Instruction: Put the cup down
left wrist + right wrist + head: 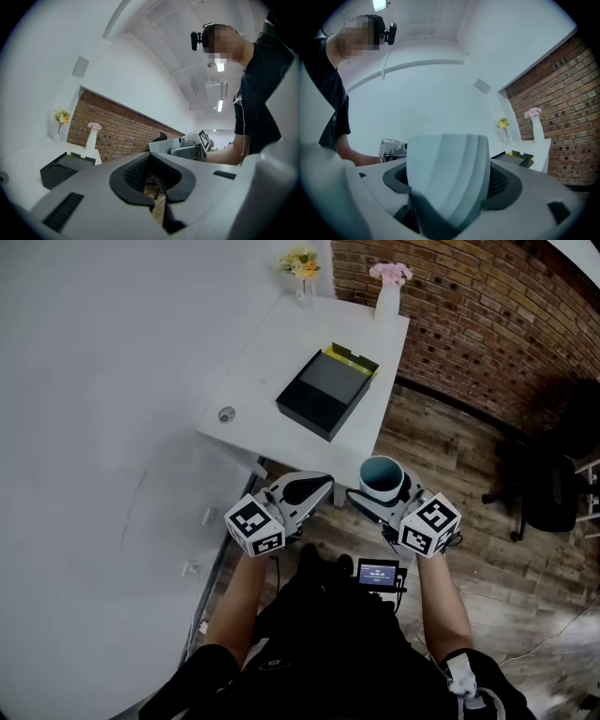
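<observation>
There is one cup. There are two tongs, one in each hand. There is one white table. On it are one black box, two vases and one small round thing.

The cup is pale blue on the outside and dark blue-green on the inside. Its sides have wide flat stripes, and it gets wider toward the top. It stands straight up with its open top showing.

The right tongs hold the cup between their two jaws, which are spread wide around its sides. The cup is up in the air over the wooden floor, close to the near right corner of the table. It is not on the table.

The left tongs are pressed narrow, with nothing in them.

The black box sits in the middle of the table. One vase with yellow flowers and one vase with pink flowers stand at the far edge. The round thing is near the left edge.
</observation>
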Available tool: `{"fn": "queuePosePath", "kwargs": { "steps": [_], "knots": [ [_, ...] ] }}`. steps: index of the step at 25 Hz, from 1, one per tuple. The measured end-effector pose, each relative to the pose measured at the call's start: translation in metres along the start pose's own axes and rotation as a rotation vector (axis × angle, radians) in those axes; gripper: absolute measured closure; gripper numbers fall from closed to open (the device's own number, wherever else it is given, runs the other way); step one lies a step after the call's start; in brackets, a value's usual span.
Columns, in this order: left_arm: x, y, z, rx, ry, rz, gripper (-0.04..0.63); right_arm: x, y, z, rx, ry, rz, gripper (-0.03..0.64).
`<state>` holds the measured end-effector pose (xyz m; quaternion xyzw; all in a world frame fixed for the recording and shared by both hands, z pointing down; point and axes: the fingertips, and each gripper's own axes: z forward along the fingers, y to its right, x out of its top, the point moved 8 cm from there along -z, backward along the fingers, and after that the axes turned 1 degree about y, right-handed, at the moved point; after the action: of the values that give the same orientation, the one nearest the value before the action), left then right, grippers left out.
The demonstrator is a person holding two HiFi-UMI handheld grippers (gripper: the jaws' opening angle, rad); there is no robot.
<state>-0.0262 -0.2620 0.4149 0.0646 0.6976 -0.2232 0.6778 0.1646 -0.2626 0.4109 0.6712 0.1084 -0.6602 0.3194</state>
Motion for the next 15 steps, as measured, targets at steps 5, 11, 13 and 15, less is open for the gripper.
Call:
{"fn": "queuePosePath", "kwargs": {
  "steps": [5, 11, 13, 15],
  "knots": [
    [0.002, -0.014, -0.003, -0.025, -0.011, 0.0, 0.588, 0.0, 0.0, 0.013, -0.021, 0.008, 0.01, 0.215],
    [0.004, -0.028, -0.008, -0.029, -0.009, -0.005, 0.588, 0.002, 0.001, 0.027, -0.026, 0.011, 0.01, 0.215],
    [0.005, -0.03, -0.008, -0.034, -0.01, -0.004, 0.588, 0.001, 0.002, 0.03, -0.026, 0.009, 0.012, 0.215],
    [0.004, -0.031, -0.008, -0.036, -0.012, -0.007, 0.588, 0.0, 0.003, 0.03, -0.027, 0.005, 0.016, 0.215]
  ]
}}
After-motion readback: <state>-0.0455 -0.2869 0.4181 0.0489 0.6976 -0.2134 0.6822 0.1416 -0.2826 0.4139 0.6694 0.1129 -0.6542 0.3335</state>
